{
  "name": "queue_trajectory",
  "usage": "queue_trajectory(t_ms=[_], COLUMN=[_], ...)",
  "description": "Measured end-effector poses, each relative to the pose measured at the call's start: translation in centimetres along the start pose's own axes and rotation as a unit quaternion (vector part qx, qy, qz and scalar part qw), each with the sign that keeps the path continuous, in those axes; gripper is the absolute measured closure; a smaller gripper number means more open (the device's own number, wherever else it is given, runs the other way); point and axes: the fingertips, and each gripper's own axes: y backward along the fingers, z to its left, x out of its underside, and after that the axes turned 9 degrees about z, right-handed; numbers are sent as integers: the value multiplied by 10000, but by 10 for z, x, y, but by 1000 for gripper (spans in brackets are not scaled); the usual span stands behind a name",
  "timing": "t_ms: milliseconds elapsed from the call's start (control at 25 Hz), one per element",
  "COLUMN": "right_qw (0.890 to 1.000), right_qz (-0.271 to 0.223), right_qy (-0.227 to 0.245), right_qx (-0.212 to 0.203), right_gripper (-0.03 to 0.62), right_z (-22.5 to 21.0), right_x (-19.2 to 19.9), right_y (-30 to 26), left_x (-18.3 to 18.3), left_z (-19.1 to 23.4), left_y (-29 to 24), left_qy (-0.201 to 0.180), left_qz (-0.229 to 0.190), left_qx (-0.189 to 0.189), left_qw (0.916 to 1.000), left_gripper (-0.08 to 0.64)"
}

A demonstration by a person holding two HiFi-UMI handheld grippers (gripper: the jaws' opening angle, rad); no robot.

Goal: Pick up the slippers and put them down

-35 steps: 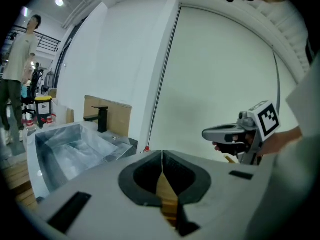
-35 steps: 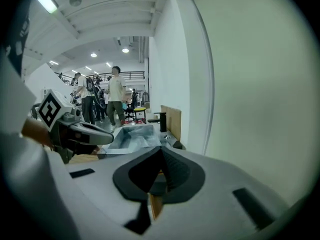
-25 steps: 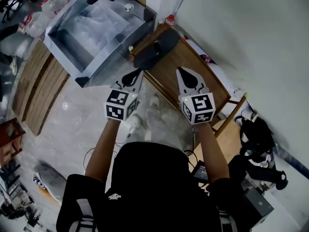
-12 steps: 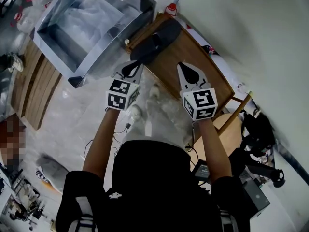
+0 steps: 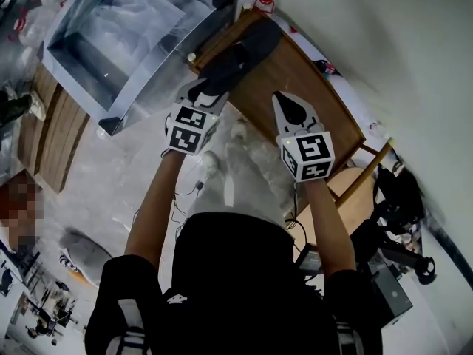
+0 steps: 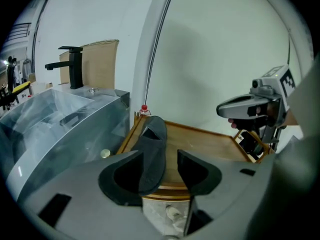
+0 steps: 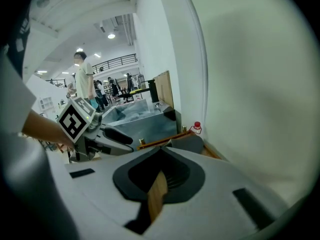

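Observation:
A dark grey slipper (image 5: pixel 238 54) lies lengthwise on the wooden table (image 5: pixel 314 87), toe toward the wall. In the left gripper view its heel end (image 6: pixel 151 156) sits between my left gripper's (image 6: pixel 161 155) jaws, close to the left one. Those jaws have just been opening and no longer press on it. In the head view the left gripper (image 5: pixel 199 95) is at the table's near corner. My right gripper (image 5: pixel 278 99) hovers over the table to the right of the slipper, jaws shut and empty, tips meeting (image 7: pixel 159 151).
A steel sink basin (image 5: pixel 111 35) with a black faucet (image 6: pixel 70 66) adjoins the table on the left. A red-capped bottle (image 5: pixel 264 2) stands at the table's far corner by the white wall. A wooden stool (image 5: pixel 358 187) is at the right. People stand far off.
Both grippers have come down toward the table. The left jaws, shut on the slipper's heel before, now stand open and the slipper rests on the table.

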Motion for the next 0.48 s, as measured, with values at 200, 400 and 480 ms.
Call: queue_trajectory(t_ms=[200,400,480], right_qw=[10000,9998,9997], right_qz=[82,132,144], right_qy=[-48,-136,-196], right_qx=[3,61,74], right_gripper=[606,606,606], right_z=[-7,-20,-25], right_x=[9,15,18], right_y=[-8,-14,-15], left_x=[-3,-11,-16], left_z=[1,3,2], left_y=[-23,-50,-58], left_qy=[-255,-589,-707], left_qz=[186,307,353], left_qx=[6,-82,-105], left_qw=[9995,9978,9968], left_gripper=[359,356,356])
